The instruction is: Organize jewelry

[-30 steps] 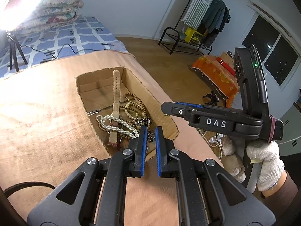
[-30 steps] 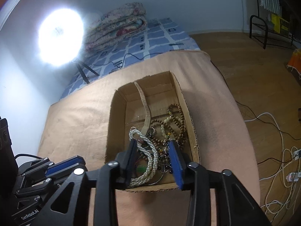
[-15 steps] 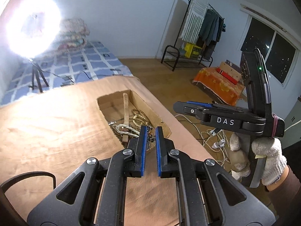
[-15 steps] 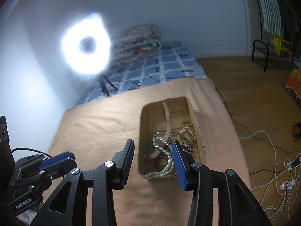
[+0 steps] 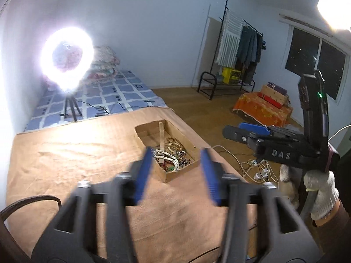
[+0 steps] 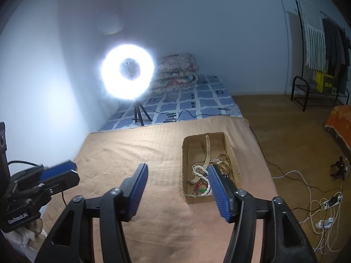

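open brown cardboard box [image 6: 232,151]: 1 | pale leather strap [image 6: 207,151]: 1 | white pearl bead strand [image 6: 198,171]: 1 | glowing ring light on tripod [image 6: 127,72]: 1 | black two-finger grippers: 2, left gripper [image 5: 175,173], right gripper [image 6: 178,188]

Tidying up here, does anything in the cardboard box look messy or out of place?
Yes. In the cardboard box, the pearl necklace, wooden beads and pale strap lie tangled at the near end; the far end is almost bare.
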`<state>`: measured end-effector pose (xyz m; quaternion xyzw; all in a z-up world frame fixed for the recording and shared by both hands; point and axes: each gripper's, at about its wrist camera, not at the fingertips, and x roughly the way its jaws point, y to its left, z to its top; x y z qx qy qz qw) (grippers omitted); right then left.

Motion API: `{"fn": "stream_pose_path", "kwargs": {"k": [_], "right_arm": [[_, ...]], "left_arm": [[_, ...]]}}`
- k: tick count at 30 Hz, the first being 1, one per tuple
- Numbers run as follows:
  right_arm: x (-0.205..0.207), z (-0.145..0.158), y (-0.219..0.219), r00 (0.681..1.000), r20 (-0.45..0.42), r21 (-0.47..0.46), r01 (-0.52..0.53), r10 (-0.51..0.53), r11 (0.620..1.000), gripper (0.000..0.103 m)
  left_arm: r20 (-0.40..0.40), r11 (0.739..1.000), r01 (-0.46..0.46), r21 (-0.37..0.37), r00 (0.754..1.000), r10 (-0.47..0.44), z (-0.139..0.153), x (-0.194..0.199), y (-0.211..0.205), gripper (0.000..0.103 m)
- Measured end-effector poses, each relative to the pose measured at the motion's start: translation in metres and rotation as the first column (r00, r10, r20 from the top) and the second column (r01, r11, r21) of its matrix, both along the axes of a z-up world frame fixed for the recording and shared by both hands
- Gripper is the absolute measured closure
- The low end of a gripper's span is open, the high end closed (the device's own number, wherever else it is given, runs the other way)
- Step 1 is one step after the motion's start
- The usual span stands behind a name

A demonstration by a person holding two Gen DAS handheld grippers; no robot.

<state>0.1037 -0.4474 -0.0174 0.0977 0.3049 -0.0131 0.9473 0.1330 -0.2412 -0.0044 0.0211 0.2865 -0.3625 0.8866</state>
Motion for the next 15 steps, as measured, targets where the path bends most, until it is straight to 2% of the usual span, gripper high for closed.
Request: {"fn": "stream_pose_path", "kwargs": {"k": [3, 5, 8, 10, 12, 15], "right_arm": [[-0.018, 0.003, 0.011, 1.000, 0.021, -0.013, 0.011, -0.011, 1.000, 0.031], [-0.031, 0.005, 0.017, 0.999, 0.041, -0.026, 0.020, -0.019, 0.999, 0.026], [-0.044, 0.006, 0.026, 0.997, 0.061, -0.066, 0.045, -0.041, 0.997, 0.018], [-0.053, 0.007, 0.030, 0.996, 0.070, -0.082, 0.055, -0.050, 0.995, 0.016], [-0.059, 0.008, 0.033, 0.996, 0.074, -0.092, 0.062, -0.055, 0.994, 0.015], [-0.068, 0.008, 0.037, 0.993, 0.087, -0.117, 0.088, -0.079, 0.989, 0.008]], "left_arm": [[0.018, 1.000, -0.025, 0.002, 1.000, 0.025, 0.004, -0.013, 0.010, 0.038], [0.028, 0.999, -0.035, 0.004, 0.999, 0.035, 0.006, -0.021, 0.016, 0.029], [0.044, 0.999, -0.052, 0.004, 0.998, 0.052, 0.008, -0.033, 0.022, 0.024], [0.065, 0.997, -0.072, 0.012, 0.995, 0.071, 0.010, -0.042, 0.024, 0.021], [0.082, 0.996, -0.090, 0.019, 0.993, 0.088, 0.012, -0.051, 0.026, 0.015], [0.108, 0.992, -0.124, 0.027, 0.987, 0.120, 0.012, -0.063, 0.031, 0.006]]}}
